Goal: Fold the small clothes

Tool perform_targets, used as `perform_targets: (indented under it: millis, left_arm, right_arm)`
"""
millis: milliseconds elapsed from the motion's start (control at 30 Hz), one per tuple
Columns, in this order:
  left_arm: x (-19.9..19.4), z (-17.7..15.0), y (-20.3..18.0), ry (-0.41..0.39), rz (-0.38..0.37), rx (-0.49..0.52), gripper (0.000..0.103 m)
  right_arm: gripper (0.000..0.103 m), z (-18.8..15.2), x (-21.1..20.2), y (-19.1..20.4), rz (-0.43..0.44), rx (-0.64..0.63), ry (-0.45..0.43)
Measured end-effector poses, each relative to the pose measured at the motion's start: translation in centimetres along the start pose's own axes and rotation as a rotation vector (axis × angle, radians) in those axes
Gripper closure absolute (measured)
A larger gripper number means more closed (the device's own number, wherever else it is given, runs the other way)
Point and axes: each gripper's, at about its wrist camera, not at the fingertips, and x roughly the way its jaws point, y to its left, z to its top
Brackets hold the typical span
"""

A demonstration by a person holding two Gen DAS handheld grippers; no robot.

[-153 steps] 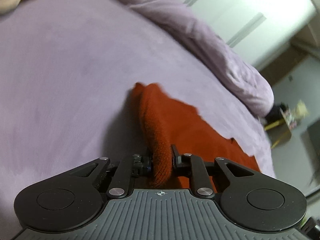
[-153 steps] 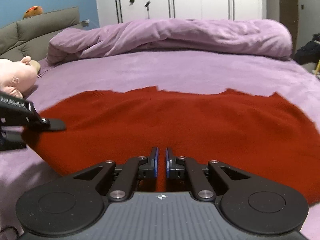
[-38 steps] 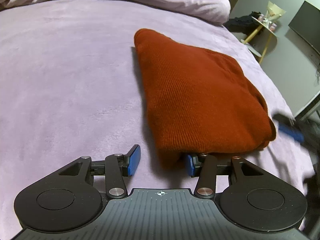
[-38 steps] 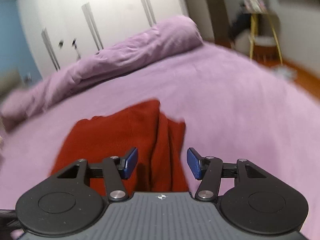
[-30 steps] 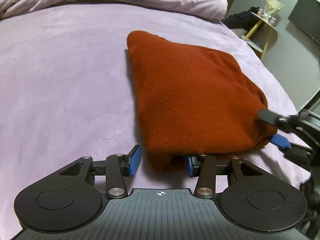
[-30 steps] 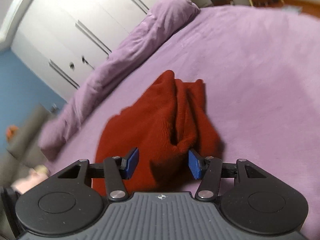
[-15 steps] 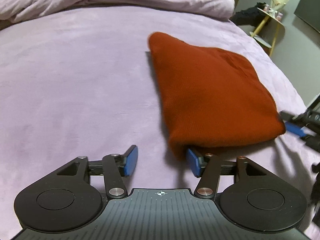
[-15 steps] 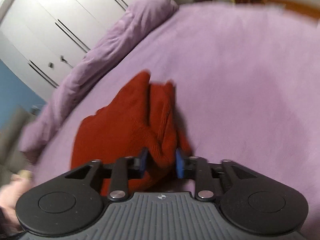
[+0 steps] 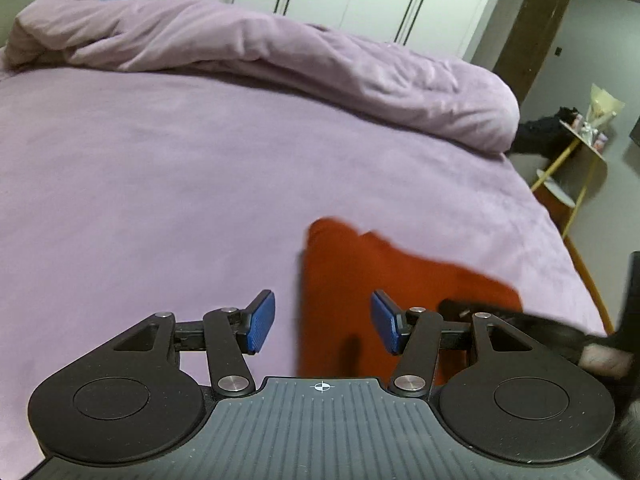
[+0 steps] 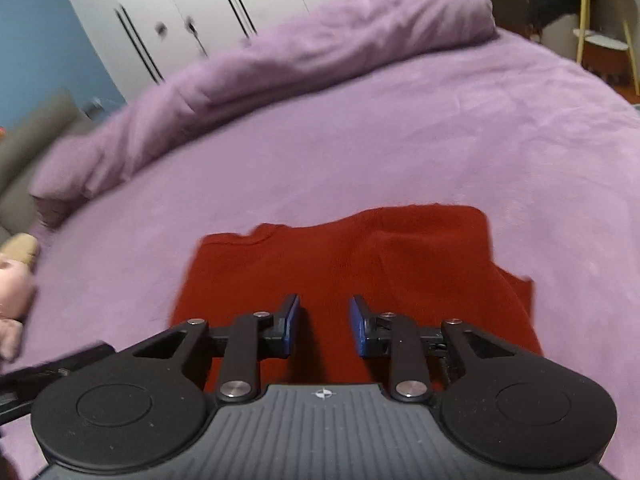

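Red knit garment (image 10: 356, 276) lies folded on the purple bed (image 10: 500, 128), well short of the rolled duvet (image 10: 320, 40) at the far side. It sits as a rough rectangle with a lumpy top layer; one flap sticks out on the edge away from the doll.

My left tongs (image 9: 323, 322) are released, pads wide apart and gripping nothing; the garment's (image 9: 352, 280) near corner shows beyond the gap but the pads look clear of it. My right tongs (image 10: 323, 326) hover over the garment's near edge. The jaws are closing and still gapped, with red knit visible between them, but I see no pinch, so not grasping.

Handling, my read: soft, limp ribbed knit. It looks light and thick when stacked, and it won't keep an edge on its own. The plush bed cover probably drags on it, so lift rather than slide. The knit grips the pads well, so slip risk is low, but a shallow bite would take only the top layer and peel the fold open.

Best hold: the two near corners of the garment, biting deep through all layers. Failing that, the stray flap on the side away from the doll (image 10: 12, 292), to tuck it in.
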Motion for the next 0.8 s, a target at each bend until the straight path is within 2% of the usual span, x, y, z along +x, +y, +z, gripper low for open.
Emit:
perform_targets:
  millis: [33, 133, 267, 367, 433, 467, 567, 667, 733, 800]
  left_arm:
    - [1.5, 0.2, -0.8, -0.001, -0.011, 0.011, 0.043]
    - [5.0, -0.3, -1.8, 0.002, -0.015, 0.025, 0.042]
    - [8.1, -2.0, -2.2, -0.049, 0.013, 0.115, 0.040]
    - [8.9, -3.0, -1.1, -0.085, -0.011, 0.079, 0.039]
    - [9.7, -3.1, -0.6, -0.067, 0.003, 0.044, 0.026]
    - [10.1, -2.8, -0.1, -0.043, -0.002, 0.002, 0.026]
    - [9.6, -2.1, 0.4, -0.008, -0.013, -0.028, 0.023]
    - [7.1, -2.3, 2.1, 0.045, -0.104, -0.094, 0.023]
    - [4.9, -3.2, 3.3, 0.045, -0.140, -0.089, 0.023]
    - [3.3, -4.6, 4.4, 0.037, -0.167, -0.088, 0.023]
  right_arm:
    - [0.088, 0.2, 0.7, 0.0, -0.027, -0.017, -0.008]
    - [0.092, 0.6, 2.2, -1.1, -0.069, -0.072, -0.054]
    - [0.103, -0.5, 2.8, -3.8, -0.015, -0.037, -0.129]
    - [0.103, -2.0, 3.0, -6.0, 0.039, 0.008, -0.206]
    - [0.103, -2.2, 2.8, -7.2, 0.081, 0.044, -0.238]
    - [0.103, -2.1, 2.9, -7.5, 0.094, 0.059, -0.235]
    - [0.103, -1.8, 2.5, -7.2, 0.092, 0.062, -0.221]
    - [0.101, -2.0, 0.5, -5.9, 0.055, 0.042, -0.196]
    - [0.093, -3.4, -2.3, -5.1, 0.054, 0.012, -0.213]
    - [0.090, -5.6, -4.4, -4.8, 0.037, -0.038, -0.224]
